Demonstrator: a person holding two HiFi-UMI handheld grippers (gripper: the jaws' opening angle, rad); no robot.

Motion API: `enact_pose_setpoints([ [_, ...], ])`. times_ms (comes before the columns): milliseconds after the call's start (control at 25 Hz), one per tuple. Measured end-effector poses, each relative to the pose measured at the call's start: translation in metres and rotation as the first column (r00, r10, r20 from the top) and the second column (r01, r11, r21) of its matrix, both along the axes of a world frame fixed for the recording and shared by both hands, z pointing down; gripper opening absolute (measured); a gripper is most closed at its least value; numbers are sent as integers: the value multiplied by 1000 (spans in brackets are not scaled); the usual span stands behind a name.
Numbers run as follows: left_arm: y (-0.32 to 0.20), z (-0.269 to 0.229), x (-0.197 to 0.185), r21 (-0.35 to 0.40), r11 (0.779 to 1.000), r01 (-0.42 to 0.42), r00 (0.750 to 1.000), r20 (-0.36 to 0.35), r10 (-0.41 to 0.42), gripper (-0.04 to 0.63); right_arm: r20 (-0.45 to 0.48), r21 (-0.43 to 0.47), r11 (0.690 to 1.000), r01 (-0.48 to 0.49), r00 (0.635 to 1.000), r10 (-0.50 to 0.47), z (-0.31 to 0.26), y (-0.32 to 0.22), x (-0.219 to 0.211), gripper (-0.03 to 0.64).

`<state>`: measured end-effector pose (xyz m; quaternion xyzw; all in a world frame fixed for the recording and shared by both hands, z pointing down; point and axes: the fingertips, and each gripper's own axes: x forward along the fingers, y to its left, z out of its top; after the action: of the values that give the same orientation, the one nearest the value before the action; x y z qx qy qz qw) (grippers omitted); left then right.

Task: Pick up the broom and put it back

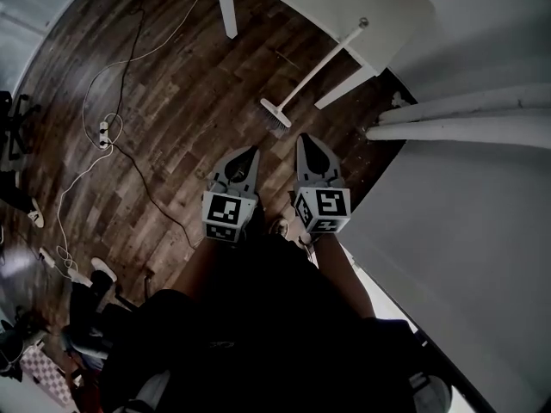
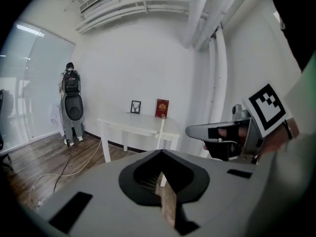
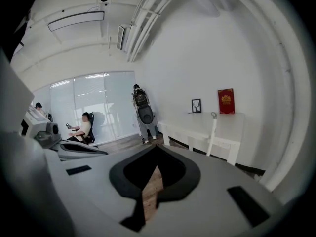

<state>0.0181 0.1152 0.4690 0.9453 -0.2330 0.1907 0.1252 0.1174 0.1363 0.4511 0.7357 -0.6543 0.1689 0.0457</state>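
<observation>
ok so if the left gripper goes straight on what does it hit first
Most likely the broom head, which sits right ahead of the left gripper; since it points slightly down, it could meet the wooden floor just short of it.
</observation>
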Motion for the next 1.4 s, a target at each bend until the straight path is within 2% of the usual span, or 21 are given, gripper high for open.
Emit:
enact_pose_setpoints([
  [80, -28, 10, -9, -15, 1000, -1, 1000, 18, 1, 0, 7, -30, 999, 15, 1000, -15, 14, -21, -6, 21],
  [240, -79, 15, -8, 37, 998, -47, 996, 75, 44, 0, 3, -68, 997, -27, 1000, 28, 24, -52, 1, 21],
  [360, -103, 17, 3, 38, 996, -76, 995, 66, 74, 0, -3, -84, 995, -56, 998, 56, 26, -68, 9, 21],
  [480, -107, 19, 19, 17, 996, -89, 995, 48, 88, 0, -14, -105, 992, -62, 998, 61, 31, -74, 19, 23],
  [760, -88, 49, 56, -40, 983, -180, 979, 89, 183, 0, -23, -153, 982, -114, 994, 111, 59, -83, 64, 22],
  [1080, -118, 110, 117, -149, 981, -126, 982, 121, 145, 0, 8, -251, 957, -148, 988, 155, 128, -106, 122, 23],
  [1280, -135, 136, 158, -152, 973, -173, 963, 180, 200, 0, 36, -278, 939, -202, 975, 221, 167, -128, 160, 23],
  [1400, -144, 149, 170, -172, 970, -170, 957, 205, 204, 0, 78, -322, 929, -185, 972, 221, 197, -141, 175, 23],
])
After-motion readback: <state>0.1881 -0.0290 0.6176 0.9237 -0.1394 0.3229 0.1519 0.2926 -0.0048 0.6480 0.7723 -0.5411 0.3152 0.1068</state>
